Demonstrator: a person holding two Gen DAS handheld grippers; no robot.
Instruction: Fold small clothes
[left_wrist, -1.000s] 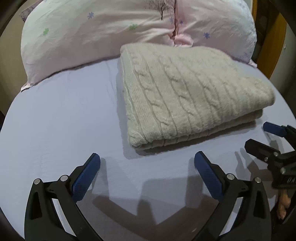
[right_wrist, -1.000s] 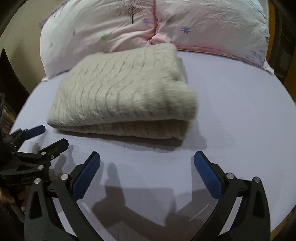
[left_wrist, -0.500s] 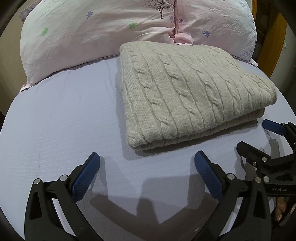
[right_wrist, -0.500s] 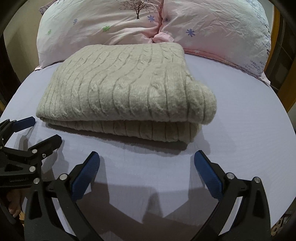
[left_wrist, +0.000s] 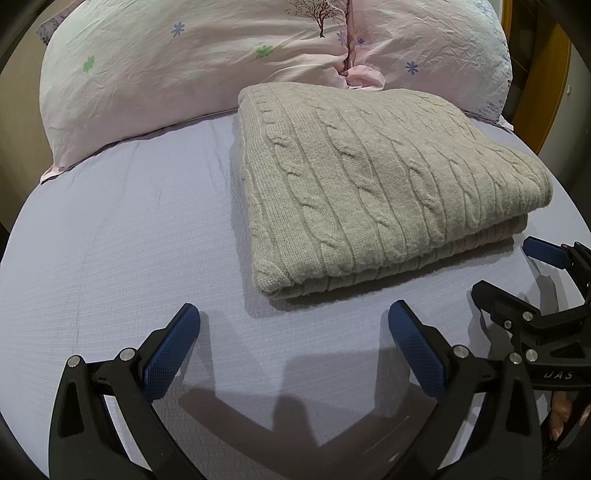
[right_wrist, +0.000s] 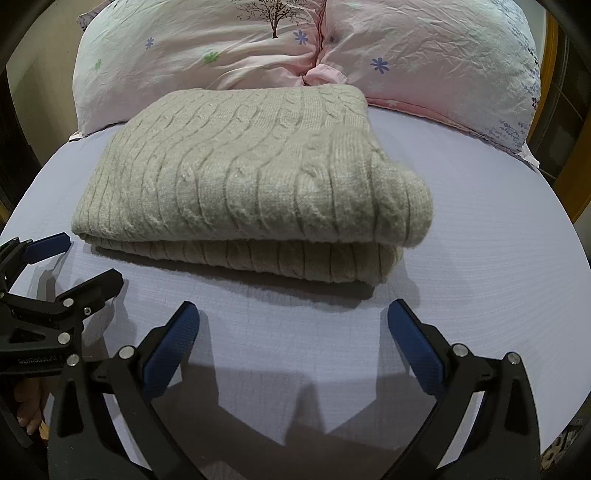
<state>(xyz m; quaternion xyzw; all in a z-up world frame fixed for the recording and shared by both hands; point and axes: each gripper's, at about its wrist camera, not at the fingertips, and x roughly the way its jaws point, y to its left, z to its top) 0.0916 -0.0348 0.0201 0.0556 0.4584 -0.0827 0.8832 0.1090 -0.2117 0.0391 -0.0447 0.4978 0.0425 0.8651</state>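
Observation:
A beige cable-knit sweater (left_wrist: 373, 184) lies folded in a thick rectangle on the lilac bed sheet (left_wrist: 122, 236); it also shows in the right wrist view (right_wrist: 240, 173). My left gripper (left_wrist: 293, 325) is open and empty, hovering just in front of the sweater's near edge. My right gripper (right_wrist: 293, 325) is open and empty, also just short of the sweater's near edge. The right gripper shows at the right edge of the left wrist view (left_wrist: 517, 269), and the left gripper at the left edge of the right wrist view (right_wrist: 77, 262). Neither touches the sweater.
Two pink floral pillows (left_wrist: 207, 62) lie against the head of the bed behind the sweater, also in the right wrist view (right_wrist: 424, 55). A wooden frame (left_wrist: 546, 74) stands at the far right. The sheet (right_wrist: 480, 221) spreads around the sweater on both sides.
Both grippers have shifted slightly, the right one swinging to face the sweater more squarely. The sweater stays folded in place. Both jaws stay open.

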